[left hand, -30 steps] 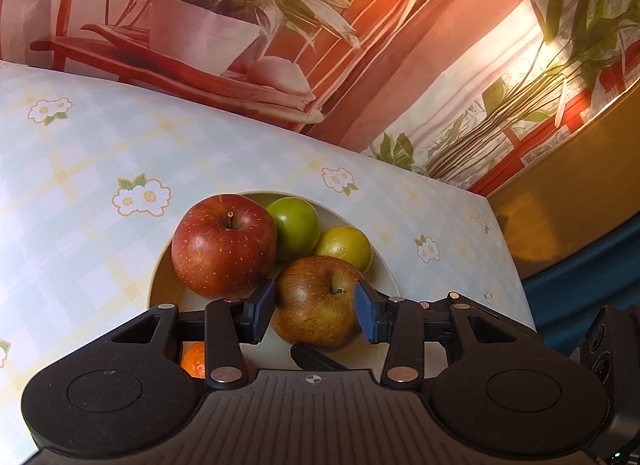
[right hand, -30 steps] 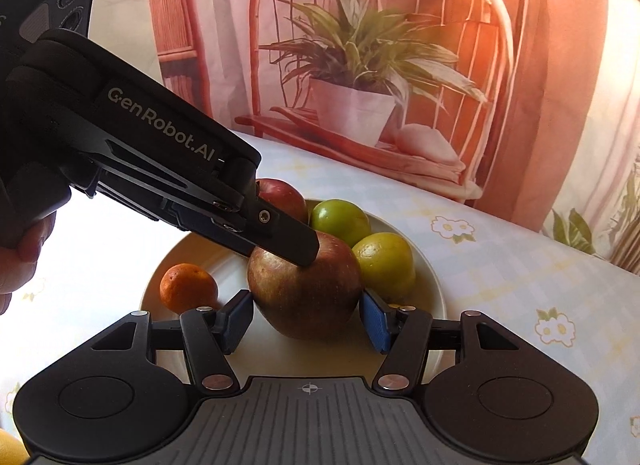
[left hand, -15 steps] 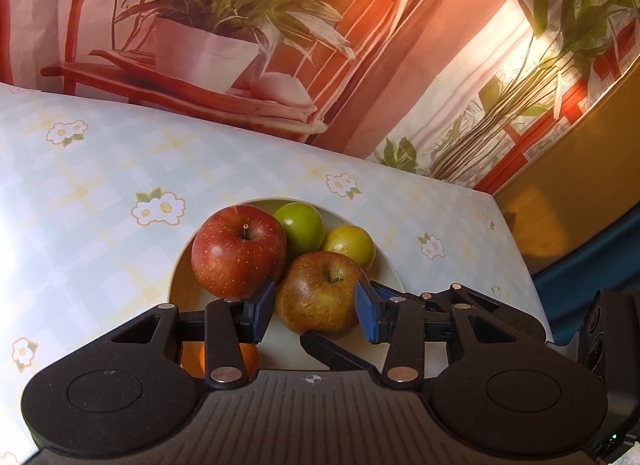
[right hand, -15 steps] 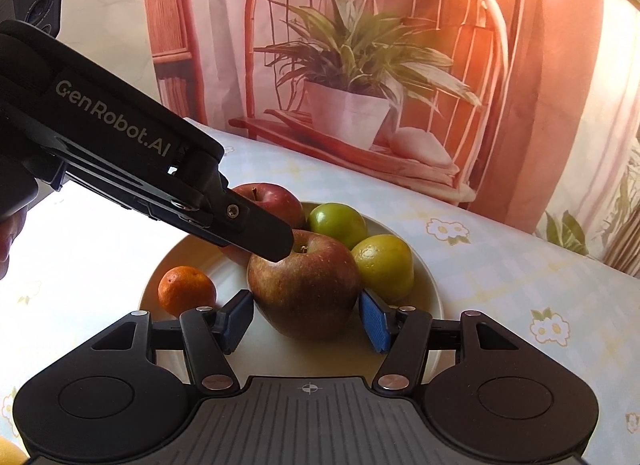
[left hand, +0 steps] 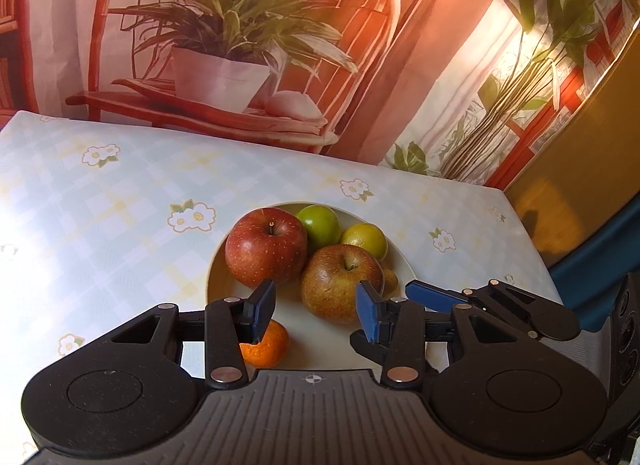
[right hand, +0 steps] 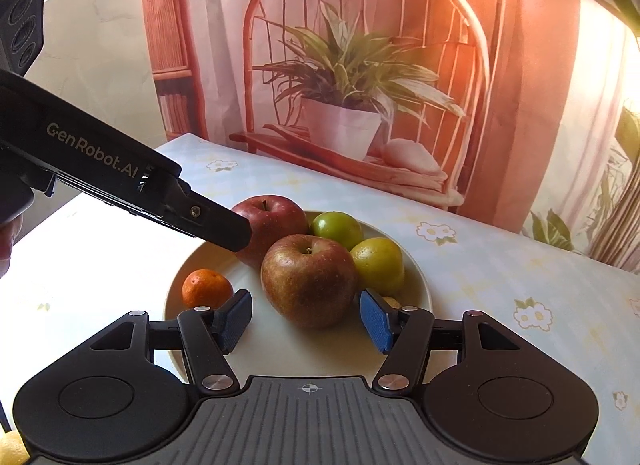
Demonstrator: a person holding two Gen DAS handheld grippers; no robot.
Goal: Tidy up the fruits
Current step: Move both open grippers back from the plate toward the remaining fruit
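Piled on a pale plate (right hand: pixel 420 289) in the middle of the flowered surface (left hand: pixel 120 205): a red apple (right hand: pixel 272 221) at the far left, a russet apple (right hand: pixel 308 279) nearest the cameras, a green fruit (right hand: pixel 336 229) and a yellow-green fruit (right hand: pixel 378 265) tucked behind on the right, and a mandarin (right hand: pixel 206 289) alone on the near left of the dish. Packed tight on the far side, probably so that the round fruits brace one another and do not roll.

Right claw (right hand: pixel 306 319) released, spread wide on either side of the russet apple, with a gap showing at each blue pad; gripping nothing. Looks lined up low and level with the apple's widest part, either for a grasp or just after letting go; cannot tell which.

Left claw (left hand: pixel 316 313) also released and empty, hovering over the near edge of the plate, slanting in from the left and ending just before the red apple without touching it. Seemingly kept high and off to one side to leave the other claw room.

Glimpsed at the near left corner of the right wrist view: a sliver of yellow fruit (right hand: pixel 10 447) off the plate, possibly not yet gathered. Behind the russet apple, a small yellowish thing, too hidden to name.
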